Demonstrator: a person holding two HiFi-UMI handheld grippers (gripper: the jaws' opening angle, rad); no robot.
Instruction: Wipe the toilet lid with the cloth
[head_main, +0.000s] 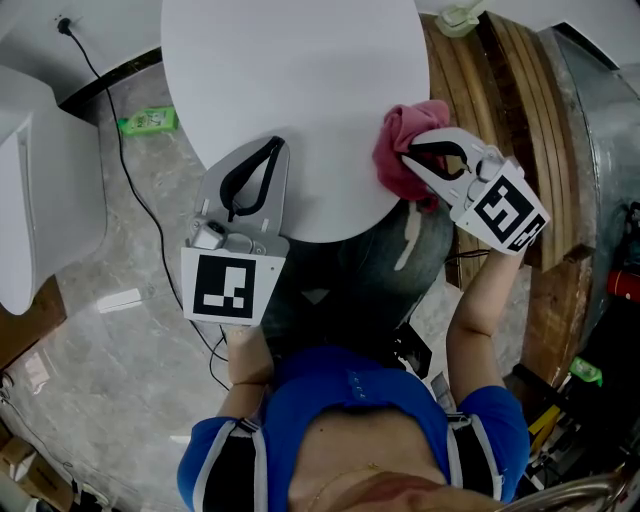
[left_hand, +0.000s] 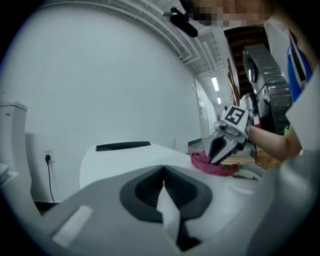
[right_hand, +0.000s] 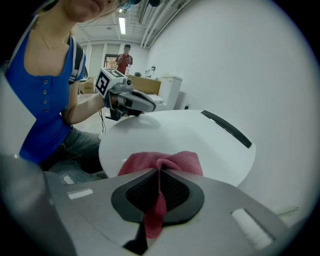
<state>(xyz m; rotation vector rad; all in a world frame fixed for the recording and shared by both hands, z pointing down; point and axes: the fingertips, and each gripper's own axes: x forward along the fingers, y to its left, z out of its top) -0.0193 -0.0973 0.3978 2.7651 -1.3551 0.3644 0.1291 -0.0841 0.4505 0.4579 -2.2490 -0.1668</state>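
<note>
Two jaws tight on cloth (head_main: 398, 135), right hand-held gripper (head_main: 406, 158).

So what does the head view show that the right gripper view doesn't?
Only the head view shows the green packet on the floor, the wooden planks, and the right gripper from outside.

Only the right gripper view shows the cloth pinched between its shut jaws up close, the dark strip at the far edge of the lid, and a person standing far back.

Both show the white lid, the pink cloth, the left gripper at the lid's edge, and the blue top.
</note>
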